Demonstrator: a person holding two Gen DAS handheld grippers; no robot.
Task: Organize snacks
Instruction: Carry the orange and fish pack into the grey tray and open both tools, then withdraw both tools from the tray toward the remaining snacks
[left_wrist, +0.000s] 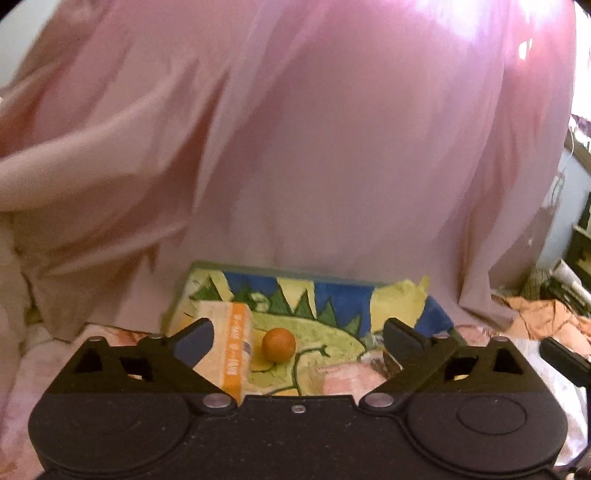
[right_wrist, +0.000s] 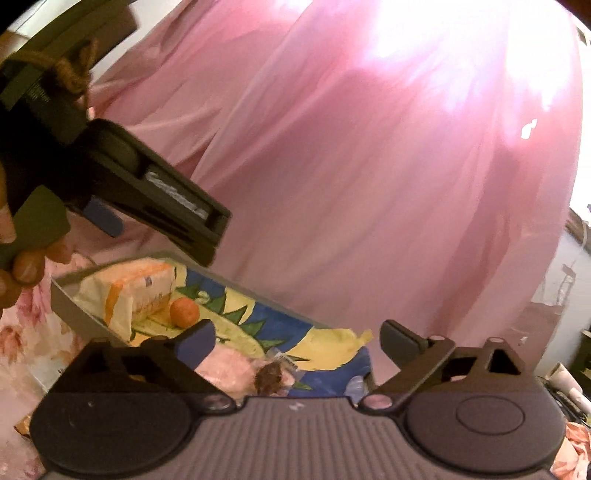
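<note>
Both grippers hang with jaws spread and nothing between them: the left gripper (left_wrist: 298, 341) and the right gripper (right_wrist: 297, 343) hover just over a shallow tray (right_wrist: 64, 300) with a painted lining. Inside the tray, an orange-striped snack packet (right_wrist: 129, 291) sits at the far left end, a small orange ball (right_wrist: 184, 312) lies just beside it, and a pink wrapped snack (left_wrist: 351, 380) lies nearer the grippers (its contents are too blurred to name). A pink curtain (left_wrist: 332, 147) hangs behind the tray. Sorting looks partly done; whether more snacks wait outside the tray cannot be told.
</note>
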